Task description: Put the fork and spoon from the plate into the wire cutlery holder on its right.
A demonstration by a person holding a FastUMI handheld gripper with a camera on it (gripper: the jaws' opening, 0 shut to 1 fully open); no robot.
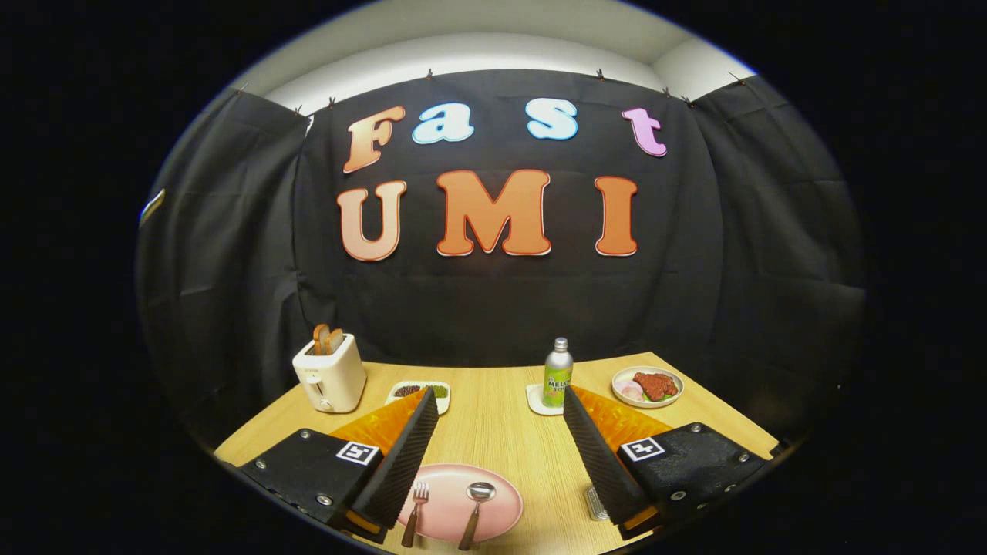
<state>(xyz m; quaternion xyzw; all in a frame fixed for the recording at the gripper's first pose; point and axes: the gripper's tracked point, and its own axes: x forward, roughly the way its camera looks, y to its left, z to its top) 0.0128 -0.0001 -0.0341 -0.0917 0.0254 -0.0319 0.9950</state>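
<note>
Here the tool point(493, 451) hangs released above the bench point(493, 416), fingers wide, ready to descend; fork point(416, 509) and spoon point(474, 509) lie side by side on the pink plate point(505, 501), wire cutlery holder point(596, 502) just right.

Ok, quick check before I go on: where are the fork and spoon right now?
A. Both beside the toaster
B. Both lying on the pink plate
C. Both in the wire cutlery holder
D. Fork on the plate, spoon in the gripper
B: the fork and the spoon lie side by side on the pink plate, between the fingers of the open gripper, which holds nothing.
</note>
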